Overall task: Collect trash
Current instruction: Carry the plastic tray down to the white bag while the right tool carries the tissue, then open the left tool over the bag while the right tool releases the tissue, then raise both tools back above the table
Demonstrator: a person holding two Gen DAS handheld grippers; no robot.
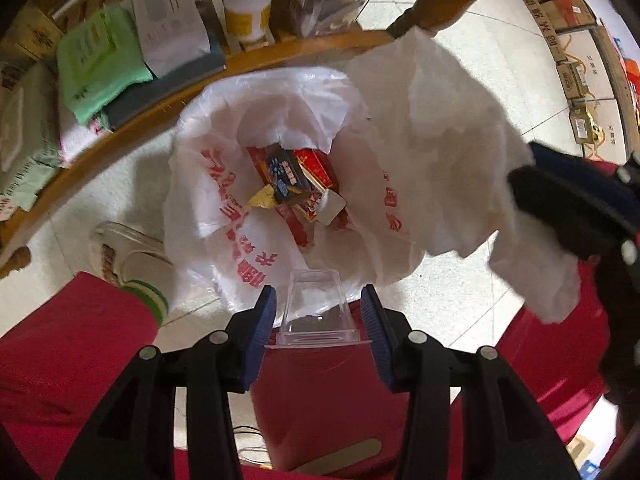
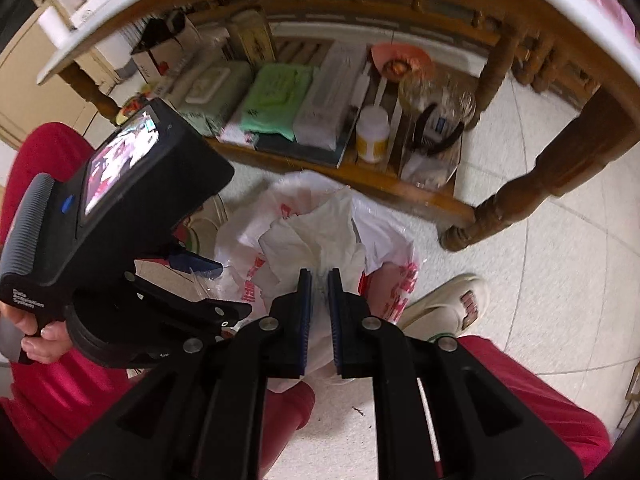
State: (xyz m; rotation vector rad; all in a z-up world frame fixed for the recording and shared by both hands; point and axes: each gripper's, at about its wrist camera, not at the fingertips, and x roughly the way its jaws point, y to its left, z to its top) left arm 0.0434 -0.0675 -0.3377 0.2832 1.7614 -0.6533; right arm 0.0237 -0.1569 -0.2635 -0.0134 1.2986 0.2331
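Hanging straight above the white plastic bin bag (image 1: 224, 184) with red print, mouth gaping on the floor between red trouser legs, red and dark cartons (image 1: 292, 180) lying inside. Pinching a clear, rigid plastic tray (image 1: 316, 312), long axis pointing into the mouth, in the left gripper (image 1: 318, 316), nearer of the two. Clamping crumpled soft white tissue (image 2: 320, 236) in the right gripper (image 2: 320, 280), pads pressed together, off to the right rim.
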